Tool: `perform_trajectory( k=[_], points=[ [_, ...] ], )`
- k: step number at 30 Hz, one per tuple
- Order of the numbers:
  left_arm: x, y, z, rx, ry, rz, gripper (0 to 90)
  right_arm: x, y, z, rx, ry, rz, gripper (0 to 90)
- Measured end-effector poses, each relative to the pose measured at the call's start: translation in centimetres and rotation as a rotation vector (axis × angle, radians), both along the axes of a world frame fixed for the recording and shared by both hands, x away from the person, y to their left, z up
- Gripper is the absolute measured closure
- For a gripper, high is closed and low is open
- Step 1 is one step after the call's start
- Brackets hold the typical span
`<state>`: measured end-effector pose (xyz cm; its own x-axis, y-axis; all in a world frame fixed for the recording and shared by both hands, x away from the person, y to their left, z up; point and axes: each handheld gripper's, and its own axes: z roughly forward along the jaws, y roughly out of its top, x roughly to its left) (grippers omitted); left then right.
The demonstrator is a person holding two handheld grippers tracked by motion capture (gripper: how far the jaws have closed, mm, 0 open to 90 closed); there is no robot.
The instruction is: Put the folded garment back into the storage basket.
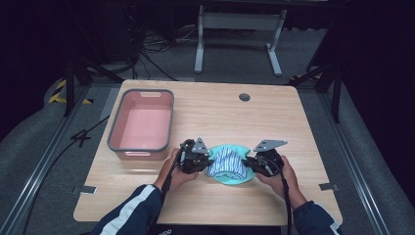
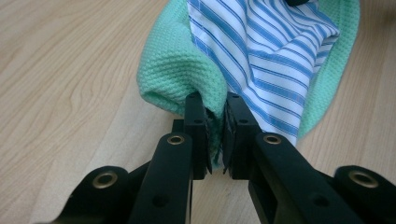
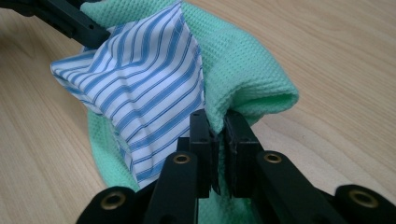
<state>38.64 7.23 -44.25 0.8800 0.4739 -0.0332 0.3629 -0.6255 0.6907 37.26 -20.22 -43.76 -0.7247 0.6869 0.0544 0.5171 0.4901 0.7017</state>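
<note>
While both hands rest near the front edge of the wooden table, the scene reads from left to right as follows. Farthest left stands a pink bin with a grey rim, set on the table well apart from the cloths. Just right of the bin's near corner, the person's left hand holds the left tool, whose grey three-cornered plate sits on top. In the left gripper view its two black jaws are drawn close together and clamped on a bunched edge of the green cloth, with frayed fabric pinched between the pads. Between the two tools lies the green cloth, resting on the table in a rounded heap, and a blue-and-white striped cloth lies on top of it and partly inside its raised folds. The striped cloth rises in a peak beside the left tool's jaws. At the right, the right hand holds the right tool, likewise topped by a grey plate. In the right gripper view its jaws are nearly closed and clamped on a folded edge of the green cloth, with the striped cloth touching the jaw on that view's left
</note>
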Motion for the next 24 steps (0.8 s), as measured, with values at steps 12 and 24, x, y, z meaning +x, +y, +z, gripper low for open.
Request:
perform_trajectory(
  k=[12,24],
  points=[
    [0.9,0.1,3.1,0.02,-0.071,-0.011,82.0,0.5,-0.1,2.4,0.034,-0.044,-0.003,83.2],
    [2.1,1.2,6.6,0.012,-0.124,0.01,82.0,1.9,1.3,5.4,0.027,-0.103,0.012,83.0]
  ],
)
